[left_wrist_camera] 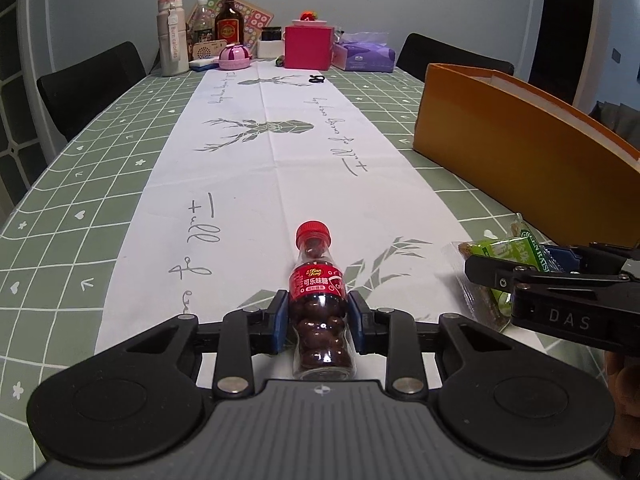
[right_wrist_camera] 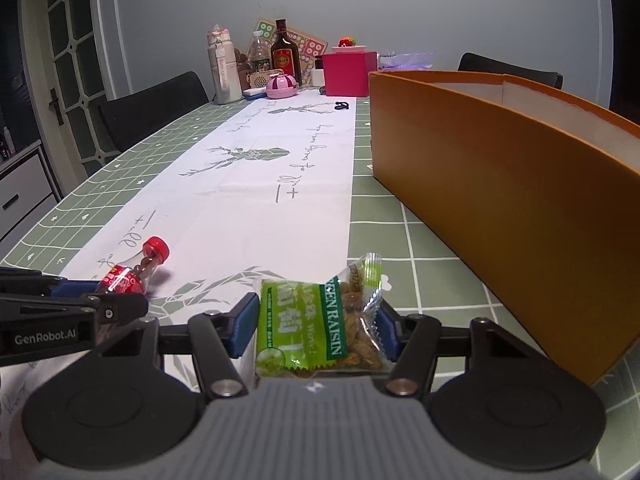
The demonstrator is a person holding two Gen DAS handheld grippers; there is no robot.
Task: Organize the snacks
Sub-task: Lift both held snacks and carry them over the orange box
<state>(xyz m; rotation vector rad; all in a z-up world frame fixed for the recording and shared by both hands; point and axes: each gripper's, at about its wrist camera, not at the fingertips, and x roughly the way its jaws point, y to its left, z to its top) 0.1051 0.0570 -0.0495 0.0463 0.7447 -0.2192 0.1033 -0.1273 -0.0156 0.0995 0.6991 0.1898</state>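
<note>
Two grippers, each clamped on one snack above the green checked tablecloth [left_wrist_camera: 100, 184].

Left wrist view: the left gripper [left_wrist_camera: 319, 322] has its blue pads pressed tight on a small red-capped candy bottle [left_wrist_camera: 320, 300], cap pointing to 12 o'clock; at 3 o'clock a black arm reads "DAS". Right wrist view: the right gripper [right_wrist_camera: 318, 326], jaws partly closed, pinches a green packet [right_wrist_camera: 308, 326] labelled "GREEN RAISIN"; the orange box [right_wrist_camera: 500, 184] stands at 2 o'clock, and "GenRobot.AI" is legible at 9 o'clock.

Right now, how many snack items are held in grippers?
2. The candy bottle sits clamped in the left gripper; the green raisin packet sits between the right gripper pads. The orange box may hide more.
</note>
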